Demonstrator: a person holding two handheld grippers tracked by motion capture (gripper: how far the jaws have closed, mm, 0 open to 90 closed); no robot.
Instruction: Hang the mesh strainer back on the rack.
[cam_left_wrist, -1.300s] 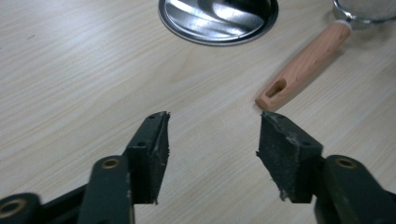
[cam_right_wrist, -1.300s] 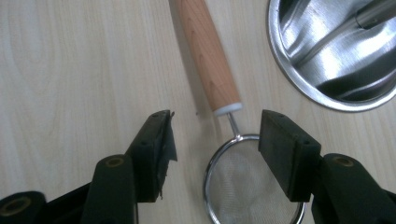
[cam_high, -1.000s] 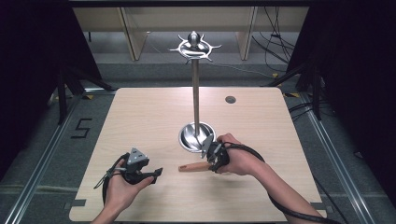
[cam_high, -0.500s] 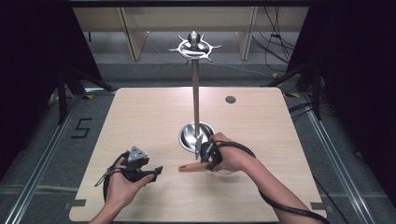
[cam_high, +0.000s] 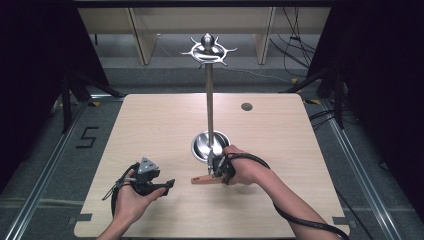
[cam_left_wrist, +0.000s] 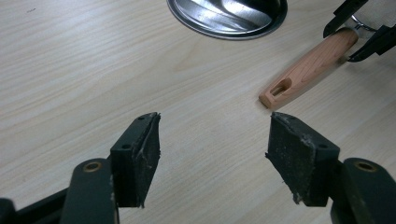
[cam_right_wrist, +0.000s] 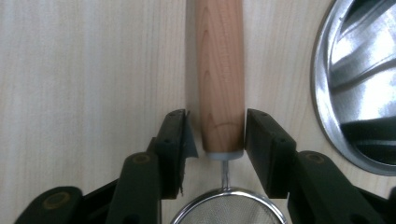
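A strainer with a wooden handle (cam_high: 204, 180) (cam_left_wrist: 308, 65) (cam_right_wrist: 220, 70) lies flat on the table, its wire mesh (cam_right_wrist: 229, 210) under my right gripper. My right gripper (cam_high: 213, 175) (cam_right_wrist: 215, 135) (cam_left_wrist: 355, 30) straddles the handle near the metal collar. Its jaws have just been closing. One pad lies against the wood, while the other stands a thin gap off. My left gripper (cam_high: 169, 186) (cam_left_wrist: 212, 140) hovers low over bare wood to the left, wide open and holding nothing, pointing at the handle's slotted end.
A tall metal stand (cam_high: 210, 100) rises from a shiny round base (cam_high: 210, 146) (cam_left_wrist: 229, 14) (cam_right_wrist: 359, 84) just behind the right hand, with hooks at its top (cam_high: 207, 50). A dark round spot (cam_high: 246, 106) marks the far table. Bare wood (cam_high: 150, 125) stretches left.
The right hand has shifted a little left and down onto the handle, and its jaws have narrowed around the wood. The left hand and the strainer have stayed put.
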